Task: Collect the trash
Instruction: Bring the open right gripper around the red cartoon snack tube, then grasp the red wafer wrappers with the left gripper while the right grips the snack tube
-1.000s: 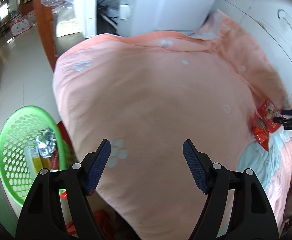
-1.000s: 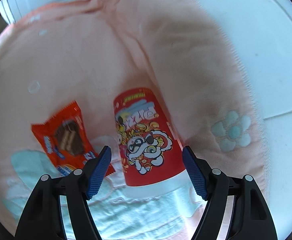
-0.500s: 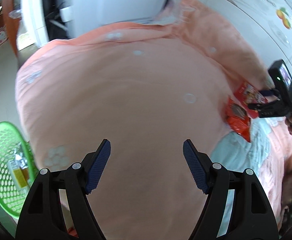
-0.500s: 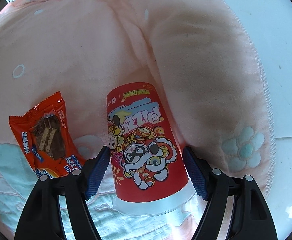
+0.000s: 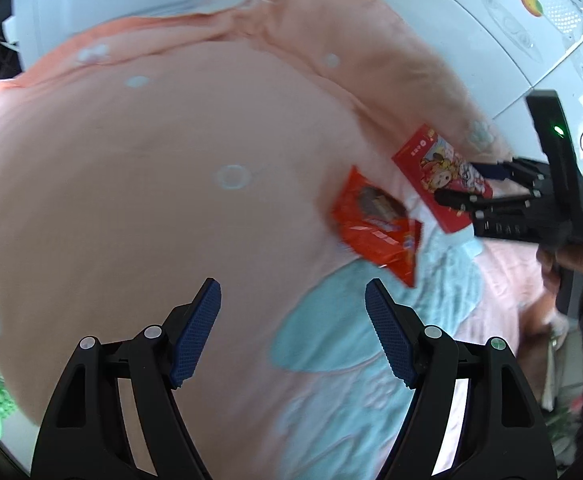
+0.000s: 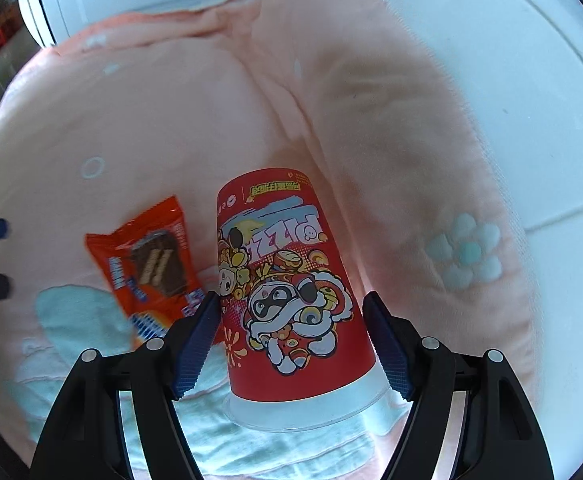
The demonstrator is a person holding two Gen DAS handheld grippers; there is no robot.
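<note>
1. Trash lies on the bed's pink blanket (image 6: 171, 120): an orange wrapper (image 6: 151, 264) on the left, a red cup (image 6: 291, 288) on its side just beside it.
2. My left claw (image 5: 293, 332) hangs spread and empty, near the wrapper (image 5: 375, 224), which looks light, crinkly and slippery; I'd pinch an edge.
3. My right claw (image 6: 291, 340) stands spread around the cup's middle, pads not yet pressing. It looks light and crushable, so I'd squeeze gently.
4. I cannot see into the cup.
</note>
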